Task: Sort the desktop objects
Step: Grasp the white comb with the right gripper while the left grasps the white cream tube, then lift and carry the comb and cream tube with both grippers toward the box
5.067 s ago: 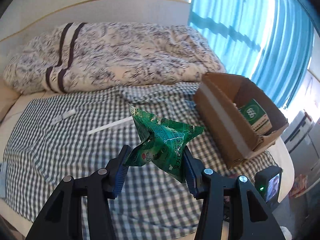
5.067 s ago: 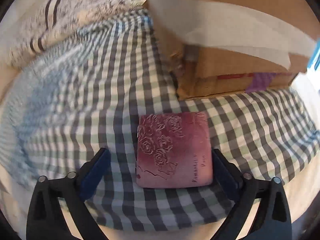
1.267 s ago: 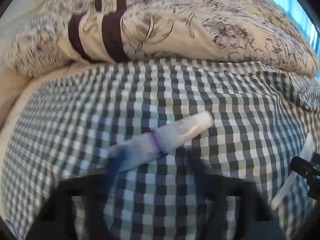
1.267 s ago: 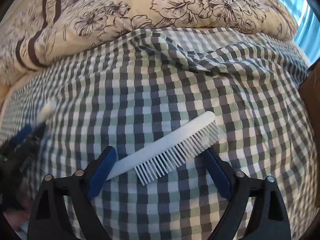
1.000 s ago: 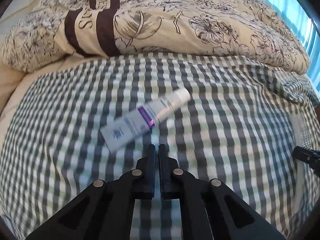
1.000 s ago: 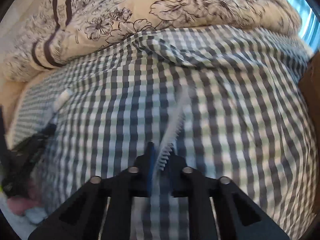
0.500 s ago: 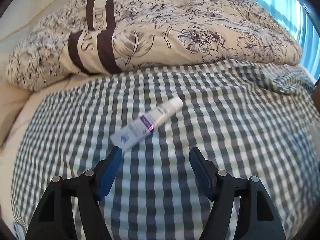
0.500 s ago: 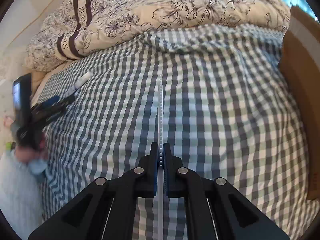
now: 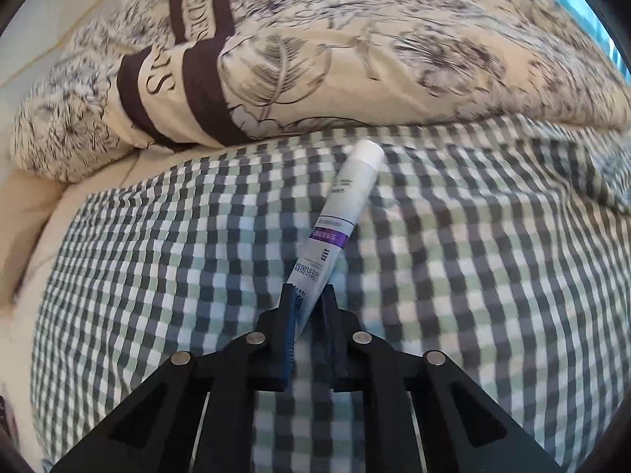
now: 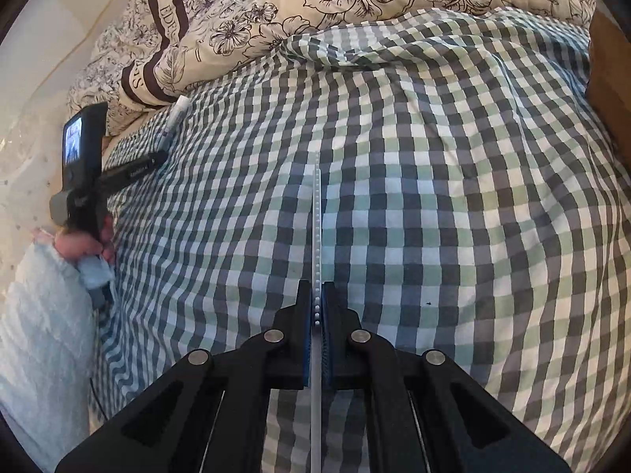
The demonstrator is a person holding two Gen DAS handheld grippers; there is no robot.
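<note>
Left wrist view: the left gripper (image 9: 308,300) pinches a white cream tube (image 9: 340,214) above the checked bedsheet (image 9: 473,276). The right gripper (image 10: 315,299) clamps a white comb (image 10: 316,228) edge-on.

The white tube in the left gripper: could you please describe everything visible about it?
The tube looks like soft plastic, white to pale blue, with a white cap at its far end, a purple band and printed text. Its flat tail is clamped in the left gripper, cap pointing toward the floral duvet, over the checked sheet.
</note>
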